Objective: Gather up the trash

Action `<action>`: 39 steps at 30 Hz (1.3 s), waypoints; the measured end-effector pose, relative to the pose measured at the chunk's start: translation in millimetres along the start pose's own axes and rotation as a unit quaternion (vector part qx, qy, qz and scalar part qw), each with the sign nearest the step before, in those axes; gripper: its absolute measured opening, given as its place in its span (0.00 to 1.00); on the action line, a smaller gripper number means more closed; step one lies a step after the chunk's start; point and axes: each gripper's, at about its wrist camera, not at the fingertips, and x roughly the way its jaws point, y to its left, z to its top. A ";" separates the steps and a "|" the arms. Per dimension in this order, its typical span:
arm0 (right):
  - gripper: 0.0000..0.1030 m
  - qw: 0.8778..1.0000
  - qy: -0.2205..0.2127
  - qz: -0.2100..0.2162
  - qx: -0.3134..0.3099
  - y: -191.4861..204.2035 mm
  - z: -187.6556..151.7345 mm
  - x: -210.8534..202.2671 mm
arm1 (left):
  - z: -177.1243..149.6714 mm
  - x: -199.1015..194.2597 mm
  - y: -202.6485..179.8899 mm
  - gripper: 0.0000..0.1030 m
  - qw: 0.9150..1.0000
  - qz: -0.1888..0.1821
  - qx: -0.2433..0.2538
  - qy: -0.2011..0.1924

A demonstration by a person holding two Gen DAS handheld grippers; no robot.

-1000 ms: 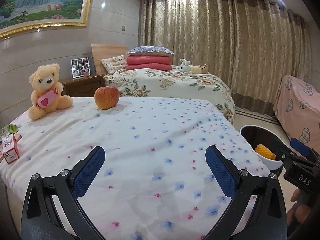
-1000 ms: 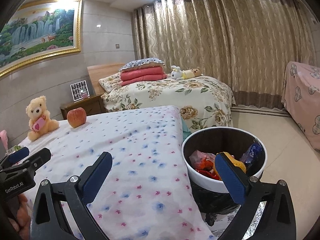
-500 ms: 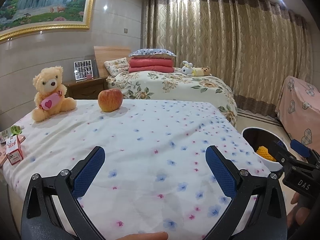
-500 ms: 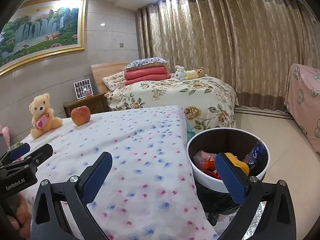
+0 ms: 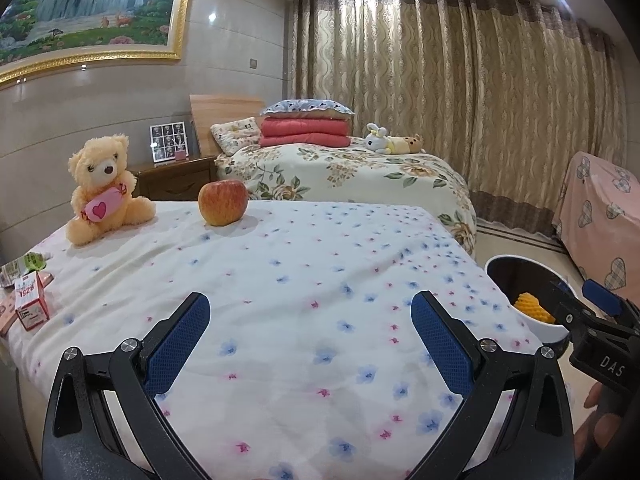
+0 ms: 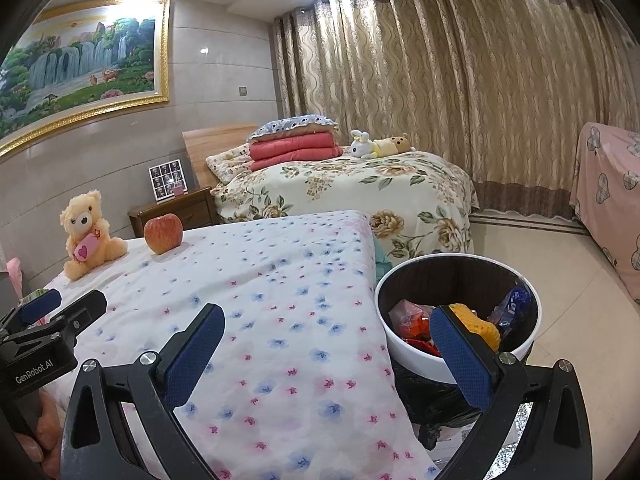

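Both grippers have drawn back and risen a little over the last second, so the bed now lies lower in each view and the teddy bear and apple sit closer to mid-frame; a fingertip seen at the lower edge of the left wrist view half a second ago is gone. Left gripper: jaws wide apart, nothing between them, poised above bare sheet. Right gripper: jaws likewise spread and empty, its right finger overlapping the bin in the picture. The trash lies inside the bin, beside the bed's right edge; the sheet ahead carries none, which suggests collection is at or near its end, though a small red-and-white carton at the bed's left margin may remain a candidate. Materials: sheet of soft cotton, white with scattered blue and pink flowers, lightly rumpled; bin round, smooth white outside and dark within, above a crinkled black bag; contents include glossy wrappers and a yellow foam net; bear plush and rounded; apple glossy, red-yellow; gripper pads blue, finely textured, on black frames.
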 end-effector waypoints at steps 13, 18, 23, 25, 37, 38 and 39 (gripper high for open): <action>1.00 1.000 -0.001 0.001 0.003 -0.7 0.0 -1.3 | 0.1 0.2 0.7 1.00 1.000 -0.002 -0.001 0.002; 1.00 1.000 -0.001 0.001 0.004 -1.3 0.1 -1.4 | 0.1 0.2 0.7 1.00 1.000 -0.002 -0.001 0.003; 1.00 1.000 0.000 0.001 0.004 -1.4 0.2 -1.6 | 0.0 -0.2 1.1 1.00 1.000 -0.003 -0.001 0.001; 1.00 1.000 -0.001 0.001 0.004 -1.5 0.2 -1.4 | 0.1 -0.6 0.9 1.00 1.000 -0.001 -0.001 0.001; 1.00 1.000 0.000 0.001 0.005 -2.0 0.3 -1.8 | 0.4 -2.1 -0.9 1.00 1.000 -0.002 0.001 0.001; 1.00 1.000 0.000 0.001 0.005 -2.0 0.3 -1.7 | 0.4 -2.1 -0.9 1.00 1.000 -0.002 0.001 0.001; 1.00 1.000 0.000 0.001 0.006 -2.1 0.4 -2.1 | 0.4 -2.2 -1.1 1.00 1.000 -0.002 0.001 0.001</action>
